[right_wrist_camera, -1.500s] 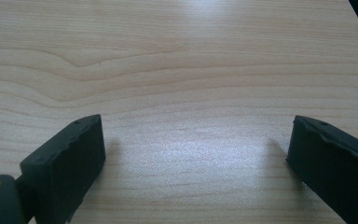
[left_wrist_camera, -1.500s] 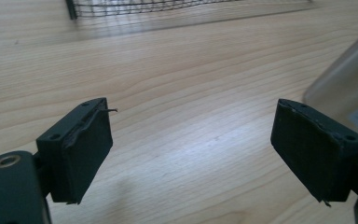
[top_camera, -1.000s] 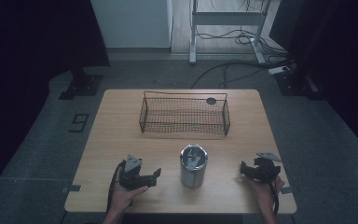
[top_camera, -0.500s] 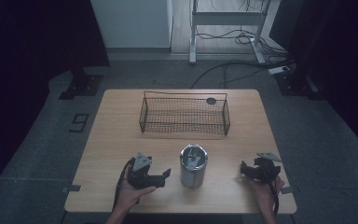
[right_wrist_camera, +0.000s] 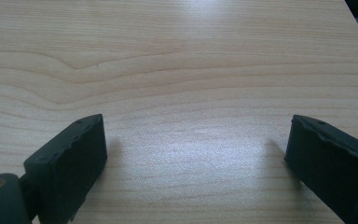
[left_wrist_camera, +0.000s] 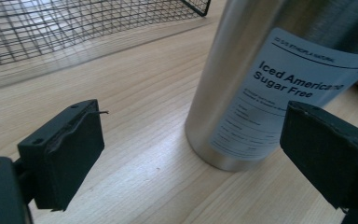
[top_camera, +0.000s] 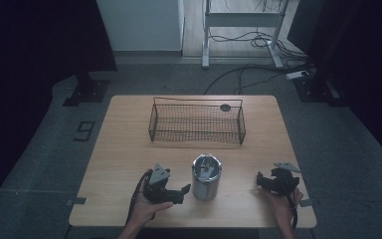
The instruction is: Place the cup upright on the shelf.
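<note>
Wooden table (top_camera: 129,149), steel can (top_camera: 206,177) top cropped beside wide left tongs (top_camera: 183,191)

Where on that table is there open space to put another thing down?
Bare wood lies left of the wire basket and between the metal can and right gripper. It is tight where the left gripper nears the can.

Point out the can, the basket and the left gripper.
can (top_camera: 206,180): high view, side wall below the lid.
basket (top_camera: 197,138): high view, front mesh wall.
left gripper (top_camera: 183,190): high view, midway between its fingertips.
</note>
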A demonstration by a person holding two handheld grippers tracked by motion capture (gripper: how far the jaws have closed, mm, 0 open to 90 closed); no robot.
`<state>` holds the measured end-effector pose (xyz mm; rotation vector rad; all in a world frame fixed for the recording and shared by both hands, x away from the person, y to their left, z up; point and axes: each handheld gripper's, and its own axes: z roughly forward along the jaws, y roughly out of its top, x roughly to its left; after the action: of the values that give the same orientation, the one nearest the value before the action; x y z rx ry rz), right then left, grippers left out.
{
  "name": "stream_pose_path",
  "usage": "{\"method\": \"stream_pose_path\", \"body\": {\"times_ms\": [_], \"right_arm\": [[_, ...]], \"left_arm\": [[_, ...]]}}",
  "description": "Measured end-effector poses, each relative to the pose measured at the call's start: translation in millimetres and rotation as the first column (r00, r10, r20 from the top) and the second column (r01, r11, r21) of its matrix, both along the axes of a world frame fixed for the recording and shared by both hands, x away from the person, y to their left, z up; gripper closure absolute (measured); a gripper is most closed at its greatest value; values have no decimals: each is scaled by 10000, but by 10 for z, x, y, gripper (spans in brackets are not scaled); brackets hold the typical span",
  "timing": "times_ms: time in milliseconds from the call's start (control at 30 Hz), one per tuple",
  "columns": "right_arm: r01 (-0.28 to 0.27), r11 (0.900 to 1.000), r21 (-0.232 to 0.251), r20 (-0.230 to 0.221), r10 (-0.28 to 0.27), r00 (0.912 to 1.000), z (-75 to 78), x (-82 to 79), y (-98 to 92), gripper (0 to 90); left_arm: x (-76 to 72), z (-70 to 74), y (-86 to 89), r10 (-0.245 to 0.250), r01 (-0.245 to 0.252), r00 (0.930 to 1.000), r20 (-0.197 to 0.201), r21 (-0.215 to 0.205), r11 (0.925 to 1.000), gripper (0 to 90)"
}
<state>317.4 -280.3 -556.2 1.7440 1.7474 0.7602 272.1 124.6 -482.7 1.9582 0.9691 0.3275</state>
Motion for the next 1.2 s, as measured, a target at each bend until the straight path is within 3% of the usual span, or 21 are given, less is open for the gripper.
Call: {"method": "stream_pose_path", "body": {"times_ms": [667, 1200], "right_arm": [[0, 10000, 5, 0, 0, 10000, 0, 0, 0, 50], [0, 10000, 3, 1, 0, 10000, 0, 0, 0, 50]], "left_arm": [[-19, 35, -229, -743, 743, 9972, 57, -133, 9971, 25], [7, 57, -432, -1051, 1053, 9944, 143, -148, 9943, 7]]}}
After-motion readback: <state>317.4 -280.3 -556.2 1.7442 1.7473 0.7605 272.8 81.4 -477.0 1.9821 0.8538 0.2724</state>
